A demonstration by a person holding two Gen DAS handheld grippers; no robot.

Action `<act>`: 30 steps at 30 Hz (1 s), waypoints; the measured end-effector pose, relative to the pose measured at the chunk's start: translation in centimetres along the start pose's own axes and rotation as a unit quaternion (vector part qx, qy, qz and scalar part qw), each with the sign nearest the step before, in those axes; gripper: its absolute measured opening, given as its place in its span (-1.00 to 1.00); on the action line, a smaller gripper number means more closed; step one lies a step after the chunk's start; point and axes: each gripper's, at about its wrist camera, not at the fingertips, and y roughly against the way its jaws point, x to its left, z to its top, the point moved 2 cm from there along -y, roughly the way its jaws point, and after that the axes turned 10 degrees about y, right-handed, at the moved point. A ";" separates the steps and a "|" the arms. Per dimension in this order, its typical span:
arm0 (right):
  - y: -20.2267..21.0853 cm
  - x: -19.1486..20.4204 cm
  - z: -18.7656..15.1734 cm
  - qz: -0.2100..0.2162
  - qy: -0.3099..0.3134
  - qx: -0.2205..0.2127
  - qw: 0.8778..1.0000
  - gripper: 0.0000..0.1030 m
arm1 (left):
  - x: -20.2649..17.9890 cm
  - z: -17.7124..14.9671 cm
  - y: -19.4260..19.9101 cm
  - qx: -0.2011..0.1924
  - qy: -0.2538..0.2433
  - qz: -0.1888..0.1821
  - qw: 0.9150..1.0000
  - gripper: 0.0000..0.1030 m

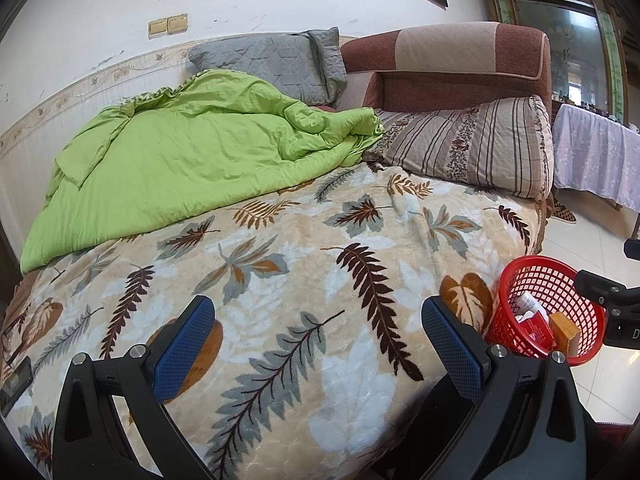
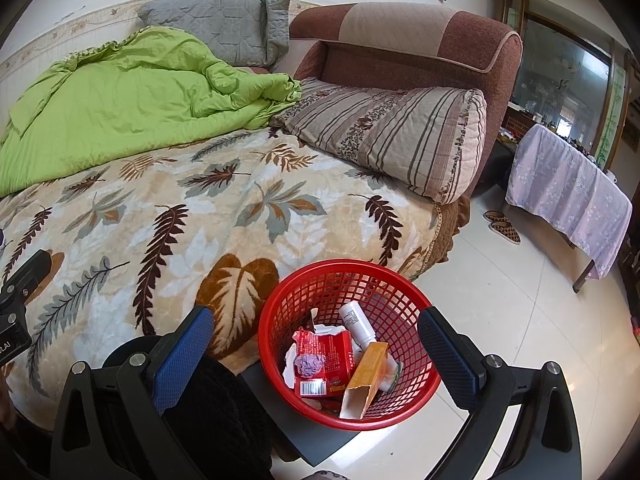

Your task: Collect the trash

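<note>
While the left gripper point(image 1: 318, 334) hangs over the leaf-print blanket point(image 1: 280, 248) with its fingers spread and empty, the red basket point(image 2: 308, 292) stands on the floor just right of that blanket's edge, holding a red packet point(image 2: 326, 356), a white tube point(image 2: 358, 322) and an orange box point(image 2: 370, 372). Right of it, the right gripper point(image 2: 316, 346) hovers above the basket, likewise spread and empty. With no loose trash visible on the blanket, I judge the chief risk is a lowered finger catching the light basket's rim and tipping it over.
</note>
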 end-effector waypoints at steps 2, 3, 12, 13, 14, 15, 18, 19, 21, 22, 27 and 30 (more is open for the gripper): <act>-0.2 0.2 0.2 0.003 0.002 -0.001 1.000 1.00 | 0.3 -0.1 -0.3 0.005 0.005 0.004 1.000 0.99; -0.3 0.4 0.4 0.005 0.003 -0.003 1.000 1.00 | 0.5 -0.2 -0.4 0.008 0.008 0.006 1.000 0.99; -2.1 3.6 3.7 0.045 0.028 -0.017 0.998 1.00 | 5.8 0.1 -1.4 0.022 0.056 0.054 0.997 0.99; -2.4 4.3 4.3 0.052 0.033 -0.020 0.998 1.00 | 6.5 0.1 -1.5 0.024 0.063 0.061 0.996 0.99; -2.6 4.8 4.7 0.056 0.037 -0.021 0.998 1.00 | 7.8 0.2 -1.8 0.027 0.076 0.072 0.994 0.99; -2.9 5.6 5.4 0.063 0.043 -0.024 0.997 1.00 | 8.6 0.3 -1.9 0.030 0.085 0.080 0.993 0.99; -3.8 8.0 7.1 0.090 0.056 -0.024 0.994 1.00 | 11.8 0.2 -2.6 0.040 0.113 0.112 0.986 0.99; -4.1 8.7 7.6 0.096 0.060 -0.025 0.993 1.00 | 12.7 0.1 -2.8 0.044 0.119 0.124 0.984 0.99; -4.9 10.9 8.6 0.111 0.073 -0.024 0.991 1.00 | 14.9 -0.2 -3.4 0.051 0.131 0.156 0.978 0.99; -5.4 12.0 9.0 0.118 0.082 -0.020 0.989 1.00 | 15.7 -0.3 -3.7 0.055 0.136 0.167 0.975 0.99; -9.6 18.9 10.4 0.179 0.107 0.023 0.978 1.00 | 20.4 -2.0 -6.3 0.103 0.176 0.209 0.957 0.99; -12.8 23.6 10.8 0.200 0.131 0.048 0.970 1.00 | 22.6 -3.4 -8.3 0.153 0.207 0.200 0.945 0.99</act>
